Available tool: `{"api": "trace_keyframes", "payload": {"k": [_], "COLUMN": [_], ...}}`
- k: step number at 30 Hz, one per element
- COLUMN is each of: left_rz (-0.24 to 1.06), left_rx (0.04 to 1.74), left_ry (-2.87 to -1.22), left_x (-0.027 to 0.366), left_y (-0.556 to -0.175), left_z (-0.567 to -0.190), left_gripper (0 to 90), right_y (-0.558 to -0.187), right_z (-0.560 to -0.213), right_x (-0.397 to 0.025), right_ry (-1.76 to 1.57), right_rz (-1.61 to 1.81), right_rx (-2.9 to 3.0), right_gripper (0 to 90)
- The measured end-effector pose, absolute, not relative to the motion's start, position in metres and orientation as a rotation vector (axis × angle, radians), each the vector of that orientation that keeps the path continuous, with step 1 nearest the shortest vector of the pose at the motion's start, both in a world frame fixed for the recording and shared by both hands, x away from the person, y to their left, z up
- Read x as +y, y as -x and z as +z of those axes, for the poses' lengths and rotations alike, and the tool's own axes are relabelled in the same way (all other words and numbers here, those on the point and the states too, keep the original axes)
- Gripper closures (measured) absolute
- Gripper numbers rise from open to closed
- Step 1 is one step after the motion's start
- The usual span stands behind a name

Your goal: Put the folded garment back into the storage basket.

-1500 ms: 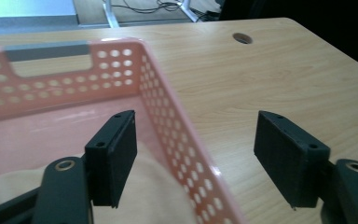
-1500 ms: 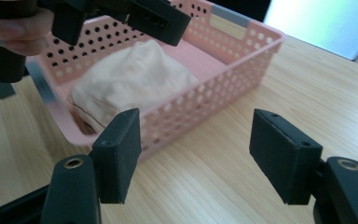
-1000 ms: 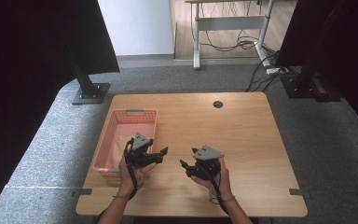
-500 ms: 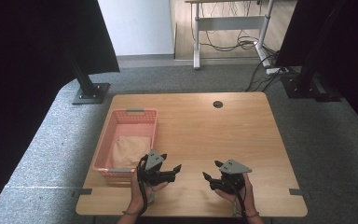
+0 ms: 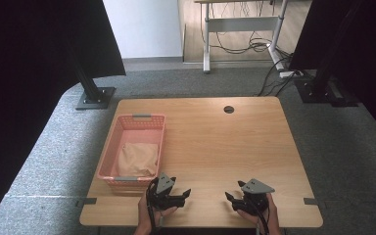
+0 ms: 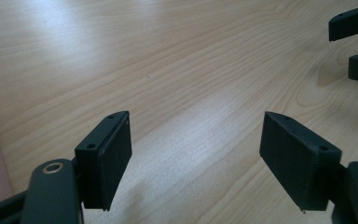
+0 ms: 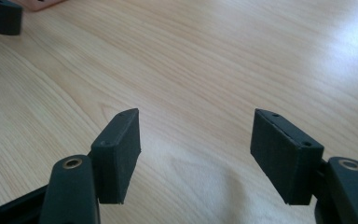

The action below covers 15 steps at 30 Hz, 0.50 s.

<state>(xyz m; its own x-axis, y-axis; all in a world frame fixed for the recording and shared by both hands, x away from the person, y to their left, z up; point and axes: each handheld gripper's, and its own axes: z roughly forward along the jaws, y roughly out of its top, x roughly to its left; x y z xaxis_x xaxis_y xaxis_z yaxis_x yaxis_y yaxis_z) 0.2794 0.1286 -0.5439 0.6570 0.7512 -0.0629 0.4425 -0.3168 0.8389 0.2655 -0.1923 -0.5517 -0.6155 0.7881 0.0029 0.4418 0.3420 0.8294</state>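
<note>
Your left gripper and right gripper hang released near the surface's near edge, the tan cloth folded inside the pink basket at near left, so a careless left reach could knock its rim.

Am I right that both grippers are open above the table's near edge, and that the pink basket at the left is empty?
Not quite: the pink basket holds a folded beige cloth, as the high view shows. The left gripper and right gripper are indeed open at the table's near edge.
</note>
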Motion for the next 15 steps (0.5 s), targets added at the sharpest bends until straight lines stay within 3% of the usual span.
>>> {"api": "trace_keyframes", "payload": {"k": [15], "left_rz": [0.42], "left_rx": [0.965], "left_ry": [-1.962], "left_x": [0.1328], "left_y": [-0.2775], "left_z": [-0.5516], "left_gripper": [24.3], "right_y": [-0.2618], "right_z": [-0.5531], "right_x": [-0.1968], "right_ry": [-1.097], "right_rz": [1.17], "right_rx": [2.188], "right_gripper": [32.9]}}
